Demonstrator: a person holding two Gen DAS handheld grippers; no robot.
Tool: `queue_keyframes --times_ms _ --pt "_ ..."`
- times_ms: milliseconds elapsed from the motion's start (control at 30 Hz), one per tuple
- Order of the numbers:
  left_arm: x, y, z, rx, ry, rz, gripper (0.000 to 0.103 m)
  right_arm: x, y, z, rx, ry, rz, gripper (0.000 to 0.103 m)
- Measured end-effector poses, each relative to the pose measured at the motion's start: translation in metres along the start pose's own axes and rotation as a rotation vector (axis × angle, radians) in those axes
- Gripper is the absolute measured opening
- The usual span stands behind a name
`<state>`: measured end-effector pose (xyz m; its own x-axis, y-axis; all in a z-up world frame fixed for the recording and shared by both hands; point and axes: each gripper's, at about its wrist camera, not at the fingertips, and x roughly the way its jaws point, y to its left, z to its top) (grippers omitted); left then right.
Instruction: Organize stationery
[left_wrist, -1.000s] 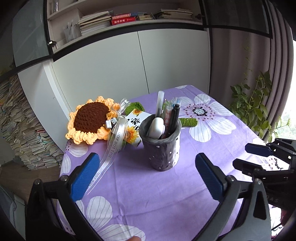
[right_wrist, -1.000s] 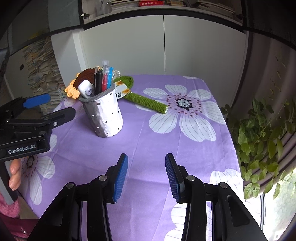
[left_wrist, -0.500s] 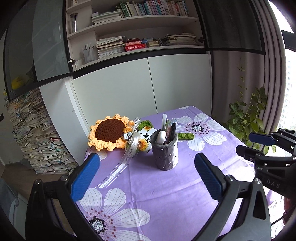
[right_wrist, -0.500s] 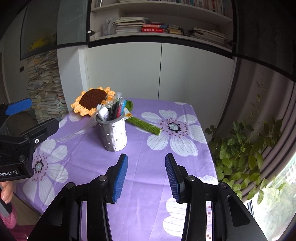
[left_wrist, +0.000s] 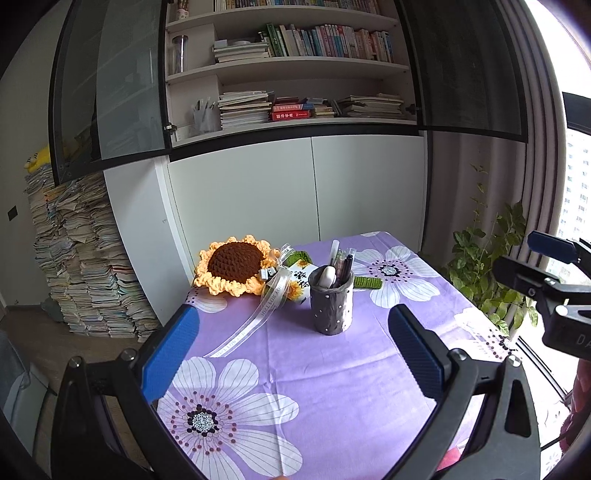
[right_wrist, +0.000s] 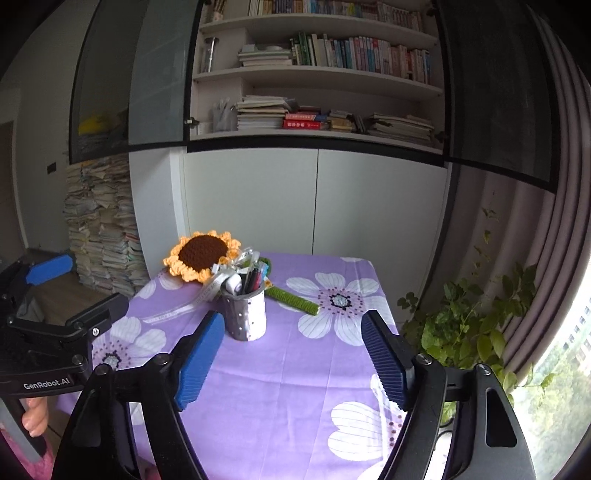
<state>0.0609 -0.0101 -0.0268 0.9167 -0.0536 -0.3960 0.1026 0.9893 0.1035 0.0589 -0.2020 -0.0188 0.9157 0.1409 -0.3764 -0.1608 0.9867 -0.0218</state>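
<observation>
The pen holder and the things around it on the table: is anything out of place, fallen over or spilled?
Nothing stands out. The grey pen holder stands upright on the purple tablecloth, with the pens inside it. The crochet sunflower lies flat behind it, its ribbon trailing over the cloth. No loose stationery is visible on the cloth.

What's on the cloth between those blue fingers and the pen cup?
Nothing: in both wrist views only bare purple tablecloth lies between each gripper's open fingers and the pen cup.
</observation>
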Motion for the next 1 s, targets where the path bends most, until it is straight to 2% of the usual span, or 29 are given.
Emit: queue_keyframes --times_ms 133,367,500,667,1000 --pt "-0.005 0.004 0.001 -0.028 -0.003 -0.010 0.102 -0.010 0.000 0.004 0.016 -0.016 0.006 0.079" --pt "-0.025 0.003 0.015 -0.027 -0.067 0.011 0.102 -0.025 -0.004 0.022 0.070 -0.050 0.017 0.079" --pt "-0.039 0.006 0.027 -0.040 -0.111 0.018 0.102 -0.041 -0.007 0.033 0.099 -0.104 0.036 0.085" --pt "-0.053 0.007 0.035 -0.045 -0.172 0.055 0.102 -0.053 -0.002 0.038 0.076 -0.162 0.033 0.086" --pt "-0.070 0.002 0.046 -0.044 -0.234 0.063 0.102 -0.061 0.002 0.037 0.059 -0.192 0.054 0.086"
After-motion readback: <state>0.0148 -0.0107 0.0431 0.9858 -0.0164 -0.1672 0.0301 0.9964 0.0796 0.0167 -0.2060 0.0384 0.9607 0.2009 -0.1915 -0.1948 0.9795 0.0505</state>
